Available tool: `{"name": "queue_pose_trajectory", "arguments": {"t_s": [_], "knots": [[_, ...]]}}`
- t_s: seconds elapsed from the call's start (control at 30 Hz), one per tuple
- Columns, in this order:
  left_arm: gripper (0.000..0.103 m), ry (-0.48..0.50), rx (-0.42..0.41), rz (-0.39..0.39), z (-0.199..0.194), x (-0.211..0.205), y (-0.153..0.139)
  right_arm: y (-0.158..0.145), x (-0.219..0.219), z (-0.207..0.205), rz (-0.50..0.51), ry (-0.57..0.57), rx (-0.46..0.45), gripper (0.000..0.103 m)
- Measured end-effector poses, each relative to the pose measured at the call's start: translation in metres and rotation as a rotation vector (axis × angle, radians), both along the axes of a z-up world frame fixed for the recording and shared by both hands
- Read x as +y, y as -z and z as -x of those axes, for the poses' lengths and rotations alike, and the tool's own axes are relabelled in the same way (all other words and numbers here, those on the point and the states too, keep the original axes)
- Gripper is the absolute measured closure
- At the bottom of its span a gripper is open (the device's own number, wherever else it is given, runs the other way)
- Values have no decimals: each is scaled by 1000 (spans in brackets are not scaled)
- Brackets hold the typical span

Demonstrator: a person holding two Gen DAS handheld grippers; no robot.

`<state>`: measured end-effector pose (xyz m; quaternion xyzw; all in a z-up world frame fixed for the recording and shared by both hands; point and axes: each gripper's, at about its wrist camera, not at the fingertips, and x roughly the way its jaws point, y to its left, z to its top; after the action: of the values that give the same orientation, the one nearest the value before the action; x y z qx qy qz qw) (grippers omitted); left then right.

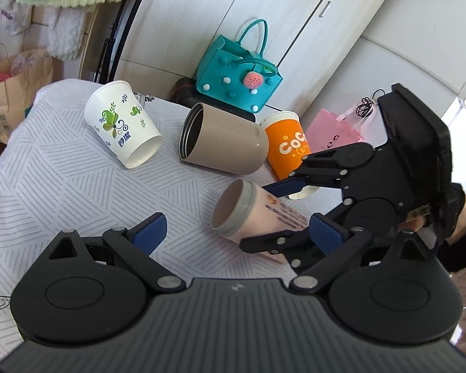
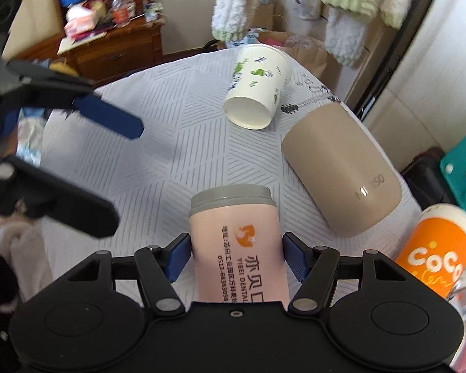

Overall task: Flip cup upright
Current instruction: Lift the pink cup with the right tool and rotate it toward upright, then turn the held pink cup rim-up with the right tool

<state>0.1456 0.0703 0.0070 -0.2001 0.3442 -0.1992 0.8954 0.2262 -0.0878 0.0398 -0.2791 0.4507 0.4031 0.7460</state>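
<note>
- Patterned white tablecloth (image 2: 158,155) covers the table, cups lying near its right edge.
- Pink dental cup (image 2: 236,242) lies on its side, long axis along the right gripper (image 2: 236,256), whose pads flank its body; contact unclear.
- Left gripper (image 1: 233,233) hovers wide open.
- Tan tumbler (image 2: 341,180) and floral paper cup (image 2: 258,93) look empty.

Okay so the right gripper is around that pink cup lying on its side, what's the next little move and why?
Probably close the right gripper on the pink cup before any lifting or tilting. The cup lies on its side on the table, its grey-rimmed mouth pointing away from the gripper, and the blue fingers flank its body with slight gaps. The left gripper is open, holding nothing.
</note>
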Motion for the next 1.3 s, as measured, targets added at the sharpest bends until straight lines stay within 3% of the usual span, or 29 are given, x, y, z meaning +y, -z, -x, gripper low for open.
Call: {"name": "queue_pose_trajectory", "arguments": {"t_s": [0.13,0.37,0.43,0.47,0.67,0.83,0.97,1.1,1.3], "knots": [[4,6,17,13,-7,0,4,4,-1,-6,-23,57,25,33],[4,25,79,68,-17,-2,14,1,-2,1,-20,25,-2,31],[4,31,96,76,-18,-5,17,-2,-5,6,-1,12,-21,15],[4,34,107,82,-18,-6,18,-3,-6,7,8,4,-26,12],[4,70,195,159,-26,-13,30,-8,-23,21,52,-69,-10,12],[4,70,242,207,-30,-23,45,-4,-25,32,73,-130,-55,12],[4,70,209,171,-31,-33,46,-4,-23,36,49,-183,-86,12],[4,86,228,188,-38,-35,50,-3,-21,34,38,-179,-112,12],[21,106,178,157,-41,-46,44,7,-20,21,63,-123,-98,14]]}}
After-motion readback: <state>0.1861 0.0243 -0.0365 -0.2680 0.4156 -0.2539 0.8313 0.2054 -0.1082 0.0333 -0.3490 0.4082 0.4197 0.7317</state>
